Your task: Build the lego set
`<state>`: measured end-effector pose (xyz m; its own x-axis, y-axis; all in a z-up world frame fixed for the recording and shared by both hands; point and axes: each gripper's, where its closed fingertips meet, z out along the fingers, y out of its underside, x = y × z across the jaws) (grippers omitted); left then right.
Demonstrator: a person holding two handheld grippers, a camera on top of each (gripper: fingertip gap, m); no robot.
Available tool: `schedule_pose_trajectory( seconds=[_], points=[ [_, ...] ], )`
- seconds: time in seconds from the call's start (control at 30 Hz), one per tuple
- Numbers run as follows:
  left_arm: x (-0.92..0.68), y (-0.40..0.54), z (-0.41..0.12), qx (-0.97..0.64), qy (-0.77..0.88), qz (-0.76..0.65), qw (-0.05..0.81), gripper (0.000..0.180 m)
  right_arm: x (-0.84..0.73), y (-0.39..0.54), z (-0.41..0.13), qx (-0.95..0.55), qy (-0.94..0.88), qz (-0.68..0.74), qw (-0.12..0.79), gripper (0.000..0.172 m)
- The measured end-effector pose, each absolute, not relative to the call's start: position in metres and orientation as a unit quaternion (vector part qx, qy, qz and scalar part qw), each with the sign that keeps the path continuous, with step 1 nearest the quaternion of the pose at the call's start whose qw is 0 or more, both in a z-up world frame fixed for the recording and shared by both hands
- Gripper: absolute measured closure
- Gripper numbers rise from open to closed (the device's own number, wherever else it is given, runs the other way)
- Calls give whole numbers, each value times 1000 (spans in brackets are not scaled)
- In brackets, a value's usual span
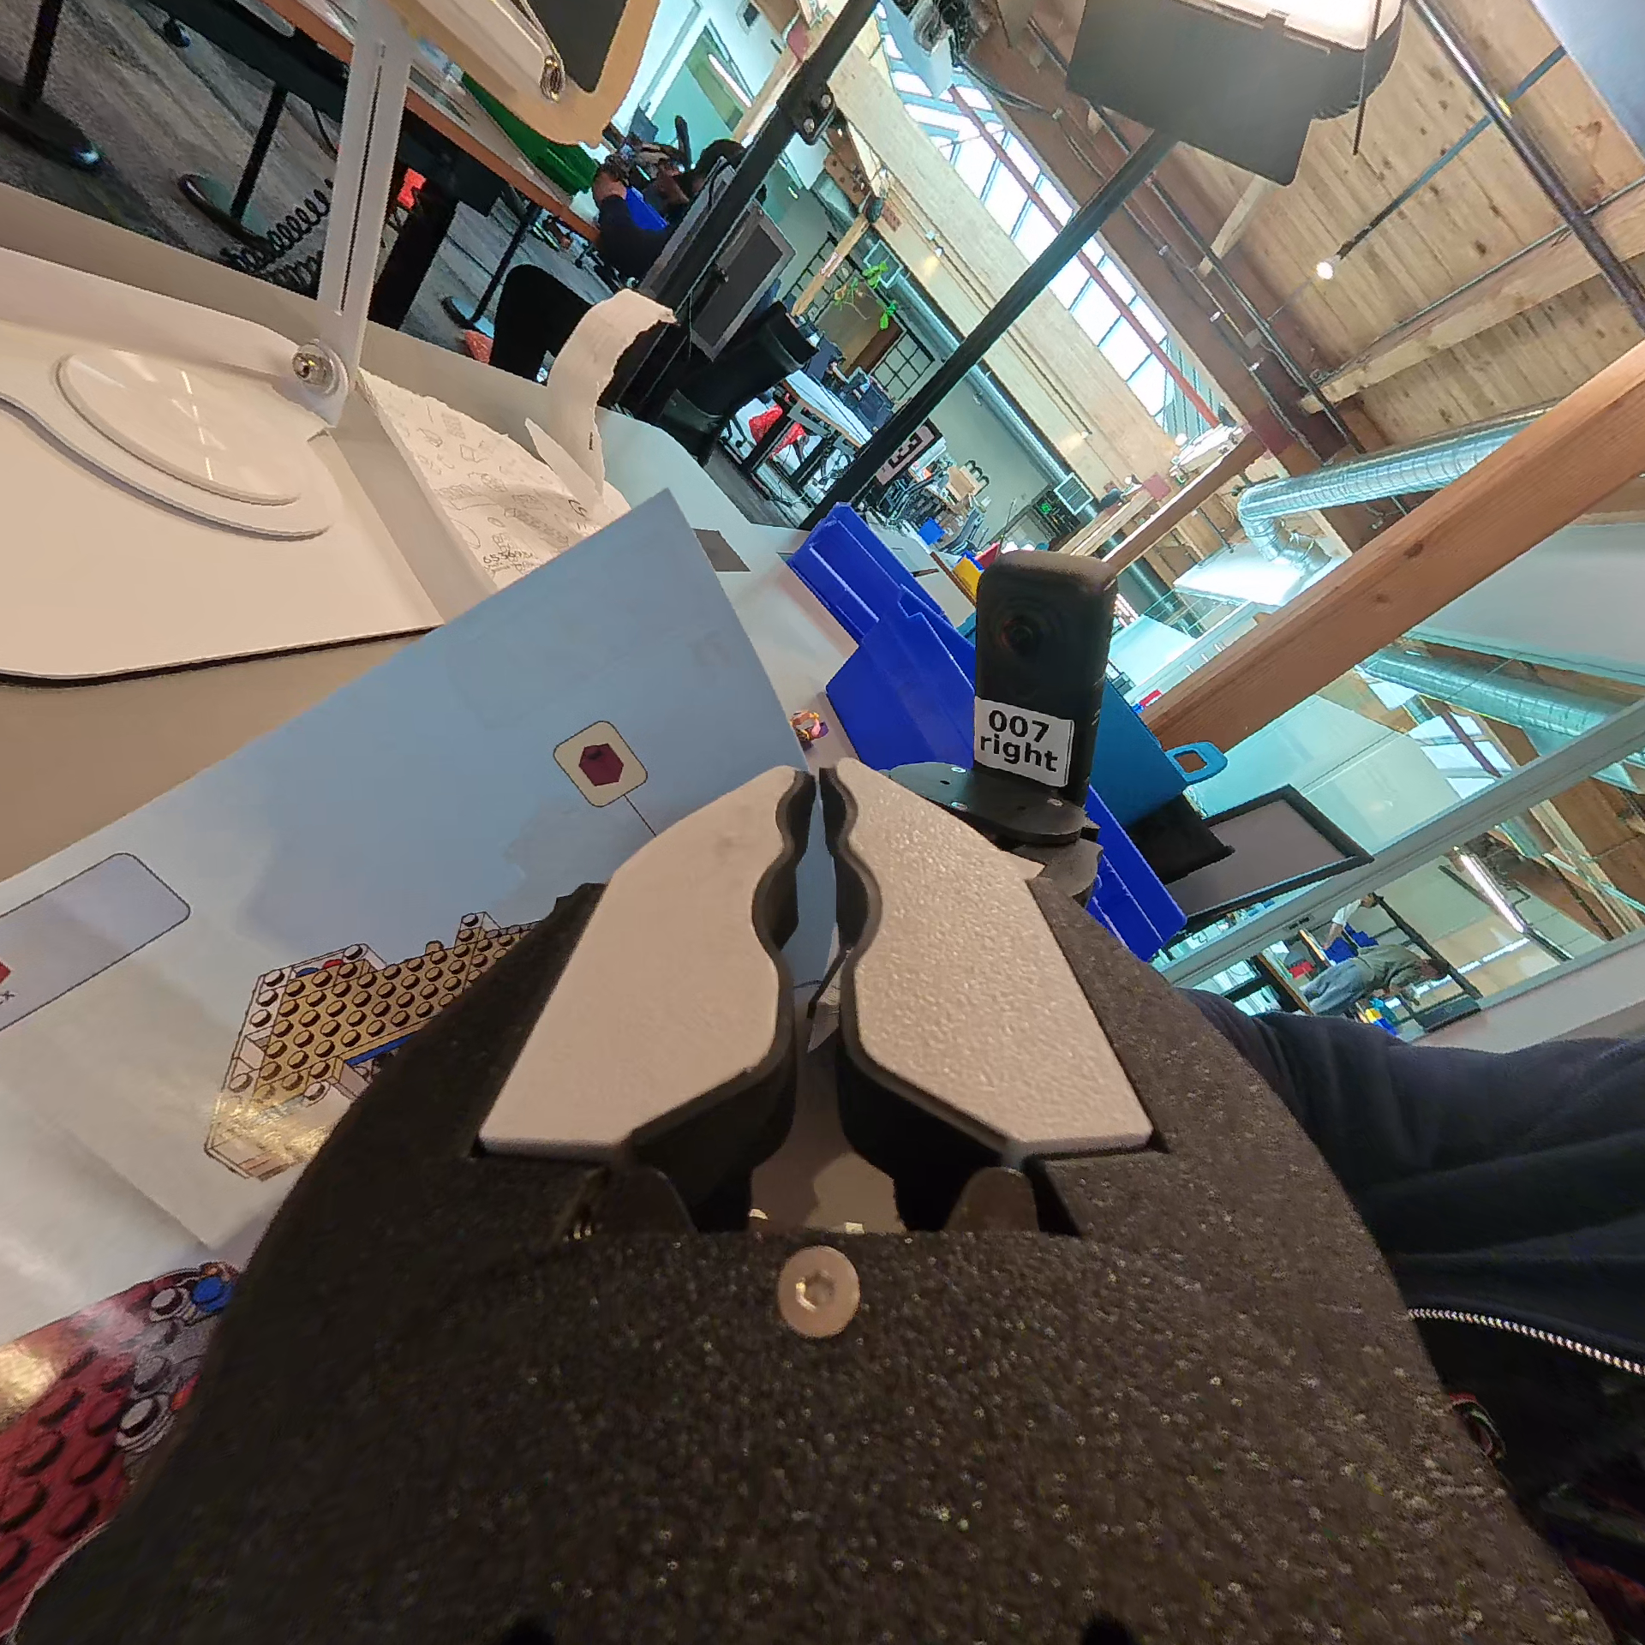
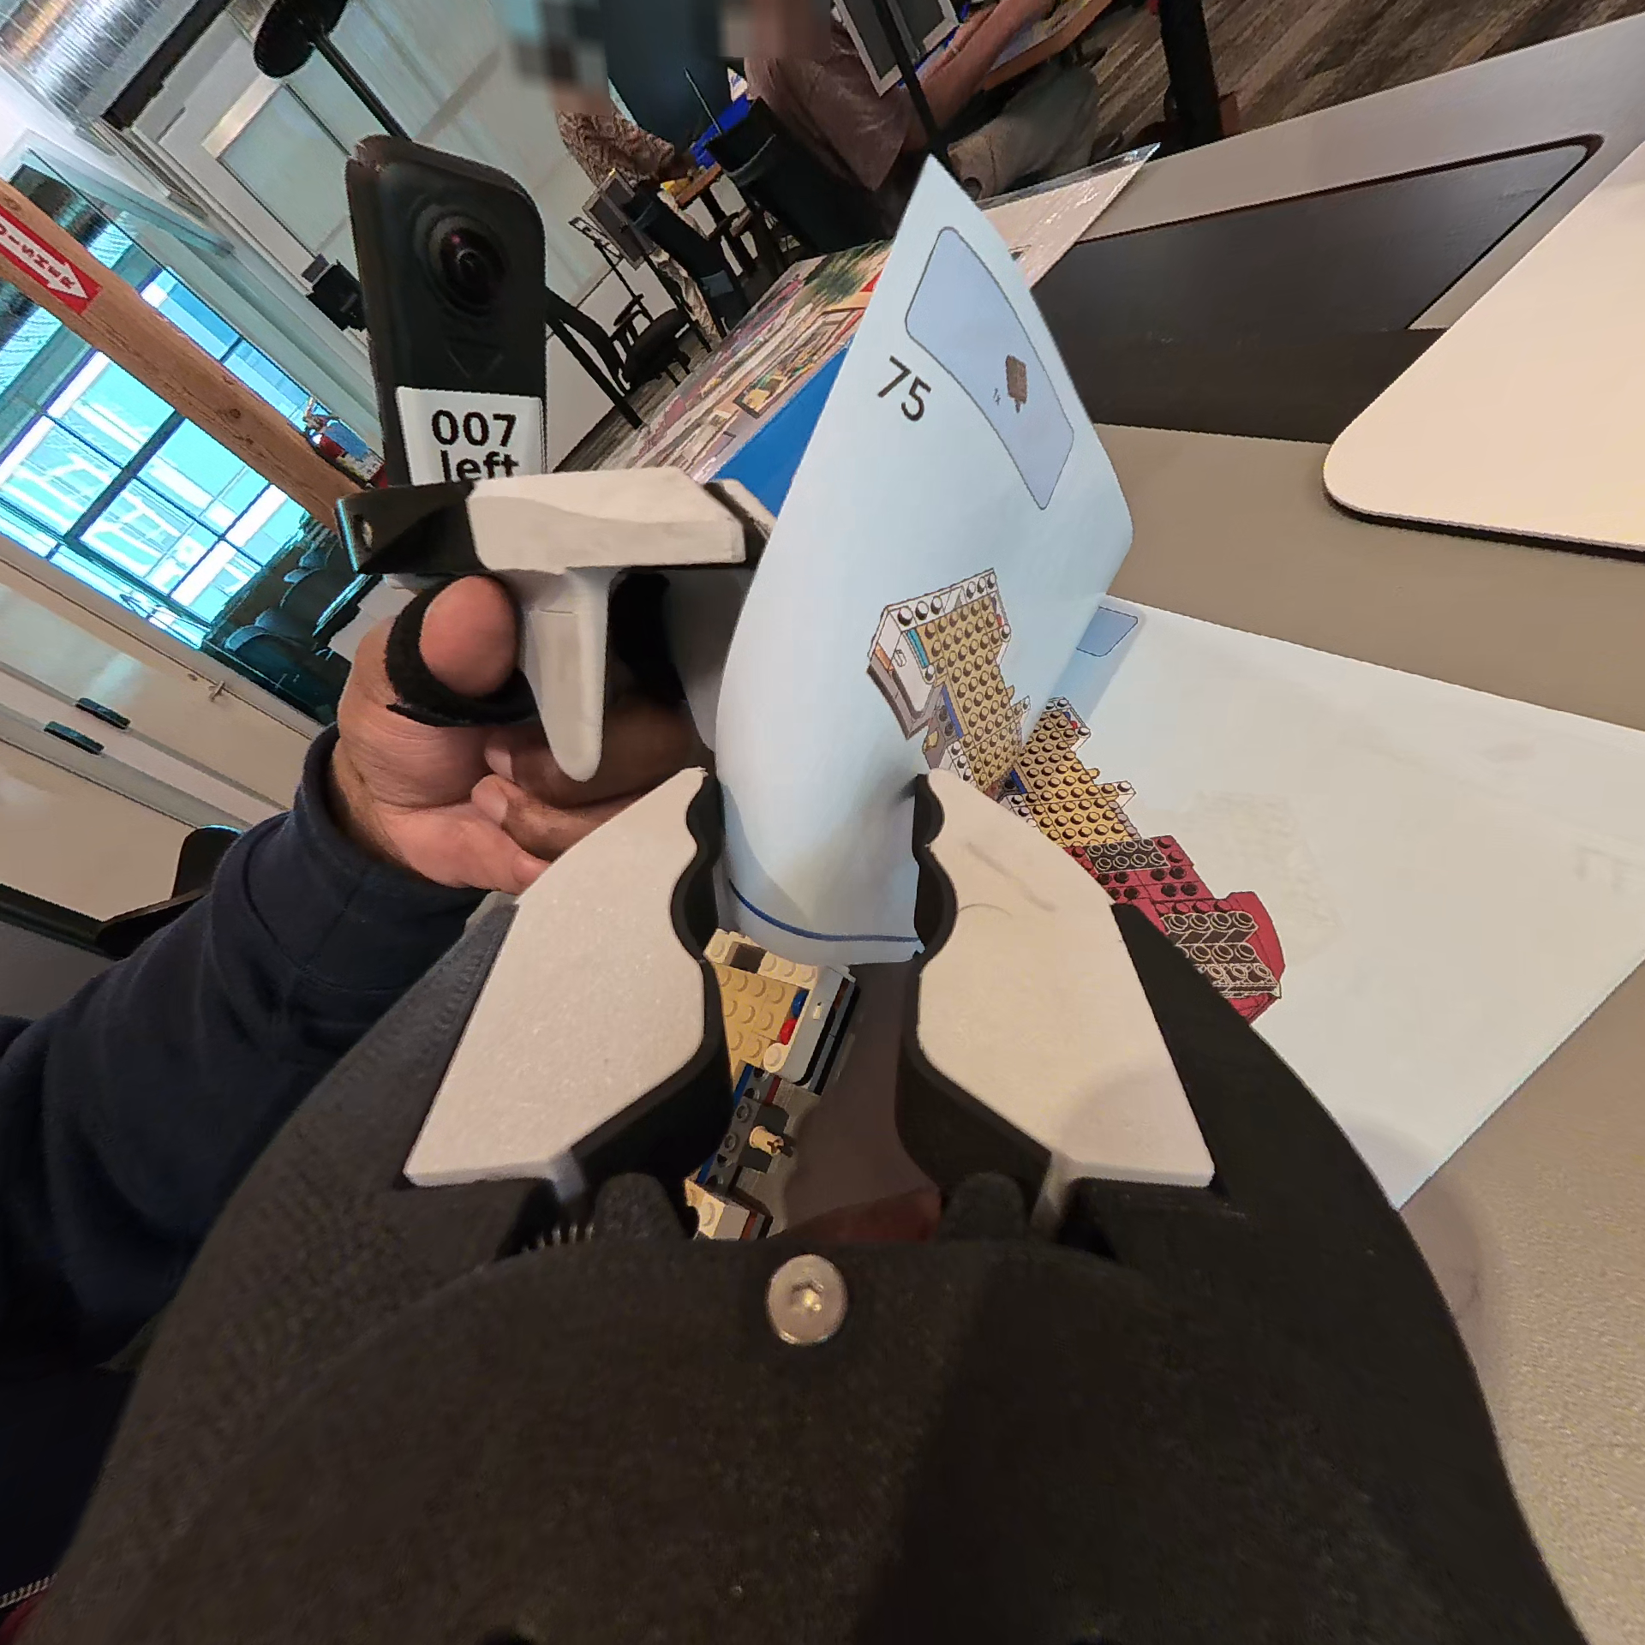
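At 9 o'clock from where I stand, a flat white stand base with a round disc (image 1: 187,427) sits on the grey-beige table (image 1: 107,757). Next to it, a pale blue glossy instruction page printed with a tan brick model (image 1: 498,676) curls up off the open booklet (image 2: 1335,846), which lies flat toward 3 o'clock.

The left gripper (image 1: 817,783), gripped by a hand (image 2: 427,783) in a dark sleeve, has its 2 grey fingers drawn almost together, nipping that page at its right edge. The bite looks shallow. Thin, slick paper like this seems likely to slip or crease, so I judge a steady, gentle pull along the curl suits it better than a tug.

Just past its tips at 1 o'clock stands the black camera with a white label (image 1: 1041,641), and beyond that are blue plastic bins (image 1: 899,659). A tiny multicoloured piece (image 1: 808,725) lies on the table between page and bins.

The right gripper (image 2: 812,801) has its fingers well apart, with the lifted page rising between the tips. Lower in the gap sits a tan, white and grey brick build (image 2: 765,1006). I cannot tell whether the pads press on it.
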<state>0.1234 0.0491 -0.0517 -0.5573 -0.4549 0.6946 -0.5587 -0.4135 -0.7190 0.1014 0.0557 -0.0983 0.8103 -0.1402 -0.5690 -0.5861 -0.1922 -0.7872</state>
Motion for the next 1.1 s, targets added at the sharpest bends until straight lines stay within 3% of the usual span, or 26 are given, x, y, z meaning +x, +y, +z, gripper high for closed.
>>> schedule_pose_trajectory(
  seconds=[0.8,1.1],
  points=[
    [122,50,-58,472,-548,689,41,180,101,56,-99,-749,243,192,586,130],
    [121,50,-59,466,-582,667,-5,180,101,56,-101,-753,244,186,583,129]
  ],
)
